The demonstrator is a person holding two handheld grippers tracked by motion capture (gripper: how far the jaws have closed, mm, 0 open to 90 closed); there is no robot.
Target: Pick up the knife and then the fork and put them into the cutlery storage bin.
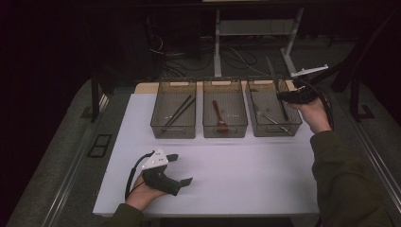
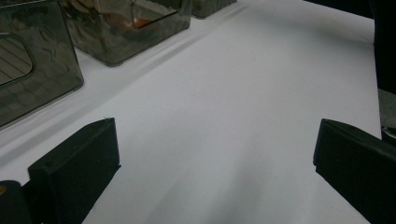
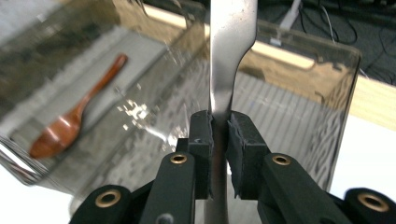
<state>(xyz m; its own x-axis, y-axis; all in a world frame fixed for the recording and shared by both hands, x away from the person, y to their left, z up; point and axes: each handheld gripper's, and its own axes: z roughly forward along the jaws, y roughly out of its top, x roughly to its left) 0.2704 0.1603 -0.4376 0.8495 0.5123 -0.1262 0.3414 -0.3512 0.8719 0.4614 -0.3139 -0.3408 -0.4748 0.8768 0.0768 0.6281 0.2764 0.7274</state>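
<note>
My right gripper hangs over the right-hand smoky plastic bin, shut on a long flat metal utensil that sticks up and away from it. In the right gripper view the pads of the right gripper pinch the metal utensil at its narrow neck. The left gripper rests on the white mat near the front left, open, with nothing between its jaws. The left gripper faces bare mat.
Three bins stand in a row at the back of the white mat. The left bin holds dark chopsticks, the middle bin a reddish wooden spoon, and the right one another metal piece. Cables and table legs lie beyond.
</note>
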